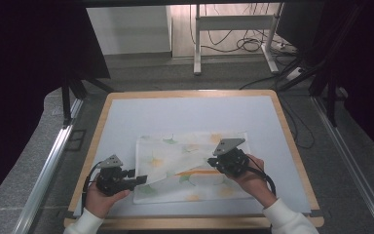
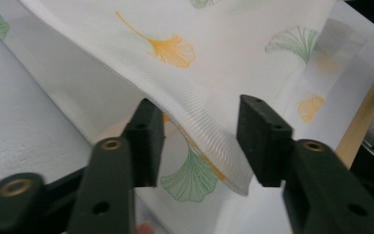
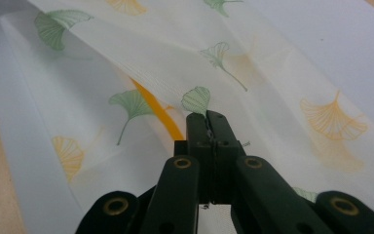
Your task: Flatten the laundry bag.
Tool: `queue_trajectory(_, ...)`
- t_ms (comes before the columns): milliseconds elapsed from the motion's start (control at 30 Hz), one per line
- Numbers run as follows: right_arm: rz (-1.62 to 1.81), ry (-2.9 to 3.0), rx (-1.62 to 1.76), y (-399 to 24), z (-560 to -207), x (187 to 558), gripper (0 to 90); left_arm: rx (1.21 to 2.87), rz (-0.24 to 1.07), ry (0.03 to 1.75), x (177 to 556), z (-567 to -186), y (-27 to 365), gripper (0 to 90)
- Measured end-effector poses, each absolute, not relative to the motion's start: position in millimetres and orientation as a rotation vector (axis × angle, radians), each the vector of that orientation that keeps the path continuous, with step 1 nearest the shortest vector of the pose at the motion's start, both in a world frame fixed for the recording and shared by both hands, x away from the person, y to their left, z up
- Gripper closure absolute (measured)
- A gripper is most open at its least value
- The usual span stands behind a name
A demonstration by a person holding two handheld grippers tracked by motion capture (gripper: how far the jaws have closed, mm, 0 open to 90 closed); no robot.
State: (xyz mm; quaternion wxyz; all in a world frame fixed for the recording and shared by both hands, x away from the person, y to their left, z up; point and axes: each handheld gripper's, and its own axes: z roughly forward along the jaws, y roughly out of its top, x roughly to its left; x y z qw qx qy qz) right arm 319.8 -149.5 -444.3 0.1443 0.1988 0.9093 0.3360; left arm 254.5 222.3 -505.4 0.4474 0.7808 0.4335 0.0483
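**Folding the ginkgo cloth: keep the lifted edge taut**

On the tabletop (image 1: 195, 109), toward its near edge, lies a thin white cloth (image 1: 185, 151) printed with green and orange ginkgo leaves, partly folded over itself and faintly see-through. The right hand-held gripper (image 3: 209, 127) is pressed together, pinching the cloth's edge and lifting a flap. The left hand-held gripper (image 2: 199, 141) is spread, with a raised corner of the cloth between its jaws but not clamped. To do this well, I'd judge the right should carry its flap across low and evenly, keeping the fabric flat so the fold lands square, without dragging the layer beneath.
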Motion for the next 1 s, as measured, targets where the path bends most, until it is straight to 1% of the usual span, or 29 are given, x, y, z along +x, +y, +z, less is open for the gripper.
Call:
queue_trajectory(67, 0.970, 2.619, 0.580, -149.4, -442.3, 324.6, 89.5, 1.948, 0.123, 1.056, 253.0, -506.0, 222.4, 47.8)
queue_trajectory(267, 0.968, 2.597, 0.598, -146.0, -432.3, 346.0, 89.5, 1.946, 0.129, 1.023, 247.3, -505.7, 223.4, 42.4)
queue_trajectory(633, 0.967, 2.573, 0.636, -137.9, -408.8, 391.2, 89.5, 2.014, 0.109, 1.012, 246.8, -515.1, 210.8, 41.6)
queue_trajectory(1000, 0.928, 2.554, 0.710, -139.3, -408.4, 448.6, 89.4, 2.083, 0.094, 1.031, 256.9, -524.7, 202.2, 42.8)
